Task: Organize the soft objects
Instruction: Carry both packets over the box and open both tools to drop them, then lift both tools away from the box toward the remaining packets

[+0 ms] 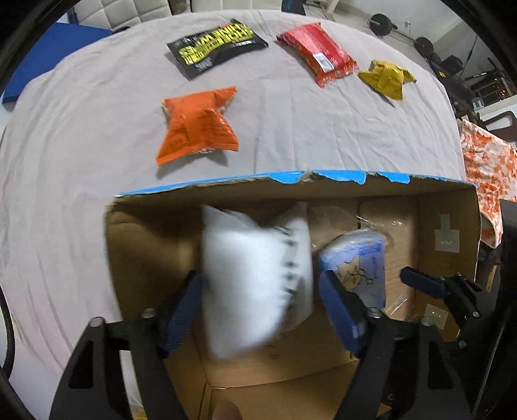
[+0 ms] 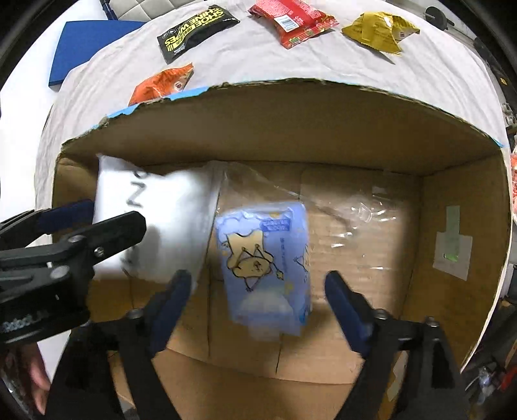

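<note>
Both grippers are over an open cardboard box (image 1: 290,190) (image 2: 290,129). My left gripper (image 1: 261,290) is open; a blurred white soft pack (image 1: 255,278) (image 2: 161,219) is between its fingers, seemingly loose in the box. My right gripper (image 2: 255,287) is open; a blue tissue pack with a yellow star figure (image 2: 268,258) (image 1: 358,261) lies blurred between its fingers inside the box. On the table behind lie an orange bag (image 1: 197,126) (image 2: 161,85), a black-and-yellow pack (image 1: 216,47) (image 2: 194,30), a red pack (image 1: 318,51) (image 2: 294,21) and a yellow bag (image 1: 386,77) (image 2: 379,30).
The table has a grey cloth (image 1: 80,145). A blue flat object (image 1: 55,55) (image 2: 90,45) lies at the far left. Clear plastic wrap (image 2: 349,203) lies on the box floor. An orange-patterned cloth (image 1: 484,168) hangs at the right. Weights and clutter (image 1: 420,38) stand beyond the table.
</note>
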A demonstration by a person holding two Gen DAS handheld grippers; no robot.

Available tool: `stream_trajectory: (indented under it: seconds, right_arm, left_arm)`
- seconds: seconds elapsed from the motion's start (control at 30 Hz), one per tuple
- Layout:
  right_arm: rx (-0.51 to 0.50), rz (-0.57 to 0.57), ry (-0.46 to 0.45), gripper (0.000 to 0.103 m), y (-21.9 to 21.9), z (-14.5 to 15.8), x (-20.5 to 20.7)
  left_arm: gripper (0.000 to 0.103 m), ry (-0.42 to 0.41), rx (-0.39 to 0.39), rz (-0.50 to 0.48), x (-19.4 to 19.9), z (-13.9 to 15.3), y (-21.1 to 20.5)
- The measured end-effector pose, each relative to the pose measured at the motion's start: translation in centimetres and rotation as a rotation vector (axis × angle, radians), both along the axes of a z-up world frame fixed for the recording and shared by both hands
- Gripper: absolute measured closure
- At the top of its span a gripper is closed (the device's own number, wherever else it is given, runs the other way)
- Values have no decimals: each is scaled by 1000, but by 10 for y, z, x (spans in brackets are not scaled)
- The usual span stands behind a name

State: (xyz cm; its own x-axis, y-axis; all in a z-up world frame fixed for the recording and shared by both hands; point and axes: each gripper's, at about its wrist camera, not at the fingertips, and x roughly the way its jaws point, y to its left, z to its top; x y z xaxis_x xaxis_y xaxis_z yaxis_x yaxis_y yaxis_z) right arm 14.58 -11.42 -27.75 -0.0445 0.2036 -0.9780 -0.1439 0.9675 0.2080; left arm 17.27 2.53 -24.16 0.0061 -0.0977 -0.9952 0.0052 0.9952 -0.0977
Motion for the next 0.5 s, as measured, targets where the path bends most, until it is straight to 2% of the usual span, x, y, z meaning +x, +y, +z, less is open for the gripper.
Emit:
stream_trajectory:
  seconds: [0.03,0.13,0.17,0.33,0.5]
  right_arm:
    - [-6,-3,-1,14,-1,2,-1]
    - [-44,-14,-14,1,-6,11,-7]
    - [-54,-21,-20,0,-9,15,-7]
    - [-127,-44,-41,0,-20,39,-21]
    - [-128,-62,-45,0,-21,61,-29]
  left_arm:
    - [16,-10,10,0,-1,3,0]
    - [8,-48,51,1,-5,16,0]
    - [4,-59,57,3,-6,20,1]
    - [3,-142,103,3,-18,44,-3]
    - [3,-193,116,-5,-36,68,-7]
